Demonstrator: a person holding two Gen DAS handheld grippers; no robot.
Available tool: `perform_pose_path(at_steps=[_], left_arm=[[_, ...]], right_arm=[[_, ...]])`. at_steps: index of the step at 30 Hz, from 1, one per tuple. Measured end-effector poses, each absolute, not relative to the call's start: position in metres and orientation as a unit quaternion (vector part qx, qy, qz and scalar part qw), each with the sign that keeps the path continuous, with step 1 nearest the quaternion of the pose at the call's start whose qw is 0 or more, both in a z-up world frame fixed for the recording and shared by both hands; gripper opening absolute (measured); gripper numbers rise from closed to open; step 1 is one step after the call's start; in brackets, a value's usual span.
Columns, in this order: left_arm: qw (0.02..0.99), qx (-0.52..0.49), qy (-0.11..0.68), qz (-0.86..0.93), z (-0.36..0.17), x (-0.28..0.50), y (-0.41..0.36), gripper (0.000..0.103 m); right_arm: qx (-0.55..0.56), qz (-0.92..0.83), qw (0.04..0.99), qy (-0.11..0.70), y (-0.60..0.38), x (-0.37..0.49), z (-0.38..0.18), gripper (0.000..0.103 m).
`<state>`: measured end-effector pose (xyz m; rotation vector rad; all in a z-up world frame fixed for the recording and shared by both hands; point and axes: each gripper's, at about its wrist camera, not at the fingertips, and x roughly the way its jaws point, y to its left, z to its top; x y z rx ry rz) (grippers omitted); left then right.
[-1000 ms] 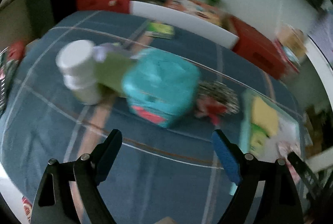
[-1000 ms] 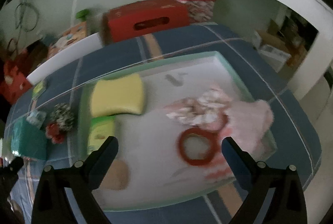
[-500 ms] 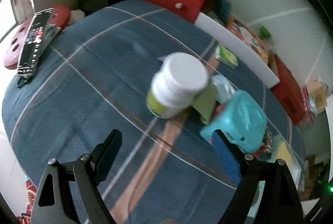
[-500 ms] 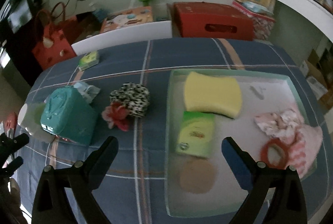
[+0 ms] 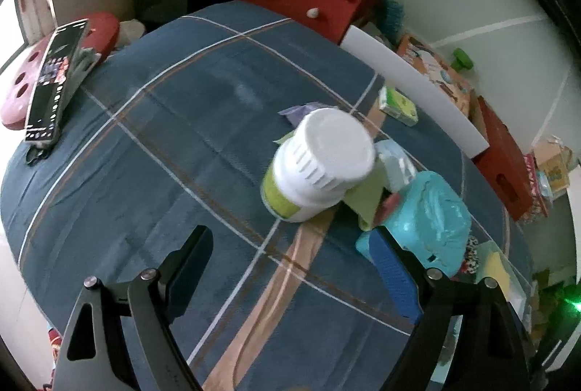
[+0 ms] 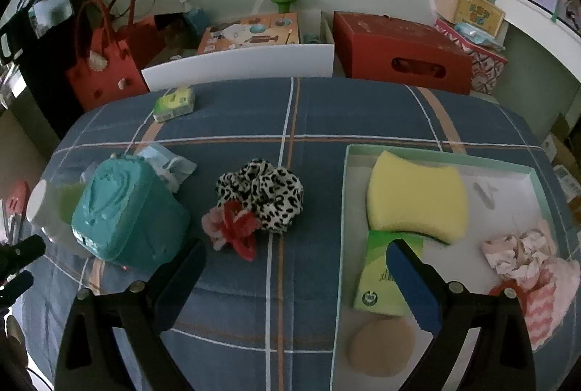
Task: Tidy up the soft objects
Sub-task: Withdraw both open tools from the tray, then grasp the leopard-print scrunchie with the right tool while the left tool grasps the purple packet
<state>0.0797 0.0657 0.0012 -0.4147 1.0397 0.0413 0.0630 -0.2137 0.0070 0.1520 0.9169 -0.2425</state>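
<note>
Dim room, everything washed a murky grey-green, colours muted. Daylight spills in hard from the far left of the left wrist view, blown out white there. Both views bulge, fisheye bending the wall lines, black corners all round. The white bottle cap [image 5: 328, 145] smears slightly with motion; the yellow sponge [image 6: 415, 196] looks soft-edged. Shadows faint, diffuse.

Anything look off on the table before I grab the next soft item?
The white-capped bottle is a hard item among the soft ones, beside the teal pack. The leopard scrunchie and red flower clip lie outside the tray.
</note>
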Motion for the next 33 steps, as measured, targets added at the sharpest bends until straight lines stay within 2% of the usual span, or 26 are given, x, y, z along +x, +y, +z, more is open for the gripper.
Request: perform_pose_path(at_steps=[4, 15, 20, 23, 25, 27, 29, 30, 33], left_arm=[[0.848, -0.19, 0.494, 0.005, 0.003, 0.089, 0.058, 0.088], [0.826, -0.241, 0.509, -0.031, -0.007, 0.112, 0.046, 0.088], [0.817, -0.269, 0.508, -0.037, -0.012, 0.116, 0.043, 0.086], [0.813, -0.285, 0.507, -0.029, -0.016, 0.117, 0.044, 0.079], [0.811, -0.296, 0.504, -0.027, -0.018, 0.118, 0.044, 0.075], [0.809, -0.306, 0.5, -0.029, -0.018, 0.118, 0.044, 0.067], [0.811, -0.309, 0.497, -0.029, -0.017, 0.117, 0.044, 0.065], [0.81, -0.311, 0.496, -0.028, -0.018, 0.117, 0.044, 0.064], [0.806, -0.321, 0.496, -0.026, -0.02, 0.116, 0.045, 0.052]], right_arm=[[0.09, -0.113, 0.889, 0.434, -0.223, 0.069, 0.012, 0.099], [0.161, -0.083, 0.874, 0.451, -0.245, 0.098, -0.004, 0.068], [0.165, -0.069, 0.866, 0.468, -0.24, 0.11, -0.019, 0.059], [0.17, -0.064, 0.862, 0.472, -0.24, 0.113, -0.025, 0.059], [0.176, -0.061, 0.859, 0.477, -0.241, 0.115, -0.03, 0.053], [0.184, -0.057, 0.856, 0.48, -0.243, 0.116, -0.034, 0.051], [0.186, -0.057, 0.856, 0.48, -0.244, 0.117, -0.035, 0.051], [0.188, -0.056, 0.856, 0.479, -0.244, 0.117, -0.035, 0.047], [0.19, -0.055, 0.854, 0.481, -0.245, 0.117, -0.037, 0.042]])
